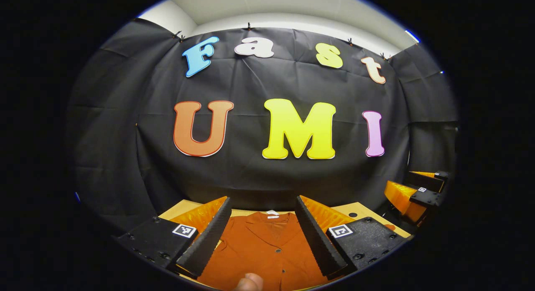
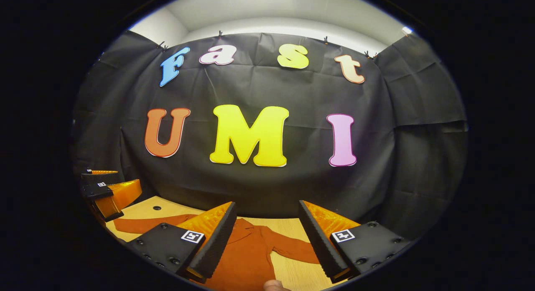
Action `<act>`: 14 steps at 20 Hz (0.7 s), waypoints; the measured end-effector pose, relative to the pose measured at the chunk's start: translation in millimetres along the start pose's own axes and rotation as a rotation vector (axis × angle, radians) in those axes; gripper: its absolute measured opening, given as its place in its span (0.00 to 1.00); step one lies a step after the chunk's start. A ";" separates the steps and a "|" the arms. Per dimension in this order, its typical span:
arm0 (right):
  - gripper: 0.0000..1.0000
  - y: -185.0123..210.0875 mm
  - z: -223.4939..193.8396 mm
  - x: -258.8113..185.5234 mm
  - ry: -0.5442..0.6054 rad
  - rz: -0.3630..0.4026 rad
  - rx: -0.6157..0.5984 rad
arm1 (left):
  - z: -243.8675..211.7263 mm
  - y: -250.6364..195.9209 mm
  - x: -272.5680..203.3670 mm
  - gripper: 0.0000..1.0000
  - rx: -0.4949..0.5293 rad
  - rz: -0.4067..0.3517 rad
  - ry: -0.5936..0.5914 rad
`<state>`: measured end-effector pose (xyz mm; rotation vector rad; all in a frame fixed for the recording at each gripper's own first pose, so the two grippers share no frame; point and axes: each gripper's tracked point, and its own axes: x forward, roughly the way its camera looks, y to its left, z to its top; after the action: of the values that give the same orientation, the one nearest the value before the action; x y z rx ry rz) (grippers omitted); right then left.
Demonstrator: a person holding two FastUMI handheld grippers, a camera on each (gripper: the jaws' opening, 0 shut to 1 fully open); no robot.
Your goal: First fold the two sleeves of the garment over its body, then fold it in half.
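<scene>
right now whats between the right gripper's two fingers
In the right gripper view, the open right gripper frames the rust shirt spread on the wooden table; nothing touches either finger.

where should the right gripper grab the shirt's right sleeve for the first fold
Grip the right sleeve near its outer end, coming down from above with the open right gripper. It lies flat and spread out from the shirt on the table, so the end swings over easiest.

One garment (image 1: 263, 253), two grippers (image 1: 263, 236) (image 2: 265, 236)
</scene>
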<state>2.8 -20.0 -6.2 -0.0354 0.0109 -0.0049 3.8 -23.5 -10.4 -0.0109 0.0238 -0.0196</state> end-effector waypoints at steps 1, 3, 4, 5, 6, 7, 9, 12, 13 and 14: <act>0.95 -0.3 -1.2 -0.6 0.002 0.002 -0.002 | 1.1 -0.6 -1.6 0.99 0.002 0.000 -0.001; 0.95 -0.9 -1.4 -1.0 0.005 0.006 0.000 | -0.9 -1.8 -2.0 0.99 0.003 0.000 0.002; 0.94 -3.2 -1.1 -0.5 0.005 0.001 0.002 | -1.1 -1.0 -2.5 0.99 0.006 0.002 0.004; 0.95 -7.3 -2.3 0.7 0.007 -0.004 0.004 | -1.3 -0.8 -4.1 0.99 0.008 0.003 0.005; 0.95 -12.3 -3.9 2.6 0.014 -0.014 0.014 | -1.5 -1.4 -4.2 0.99 0.009 0.004 0.007; 0.95 -19.6 -9.1 5.6 0.030 -0.023 0.038 | -1.7 -2.3 -5.3 0.99 0.009 0.007 0.007; 0.95 -41.7 -24.6 13.9 0.075 -0.074 0.076 | -1.9 -4.0 -6.7 0.99 0.002 0.005 0.004; 0.94 -84.6 -53.1 28.1 0.144 -0.162 0.114 | -5.7 -7.5 -7.0 0.99 0.011 0.008 0.011; 0.94 -99.5 -64.2 32.9 0.165 -0.188 0.132 | -5.8 -9.0 -7.3 0.99 0.008 0.009 0.012; 0.95 -113.8 -75.3 37.6 0.189 -0.214 0.147 | -7.0 -11.3 -8.3 0.99 0.002 0.012 0.012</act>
<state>39.0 -136.6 -77.8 0.1116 0.1955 -0.2226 -4.8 -34.7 -17.0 -0.0085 0.0360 -0.0079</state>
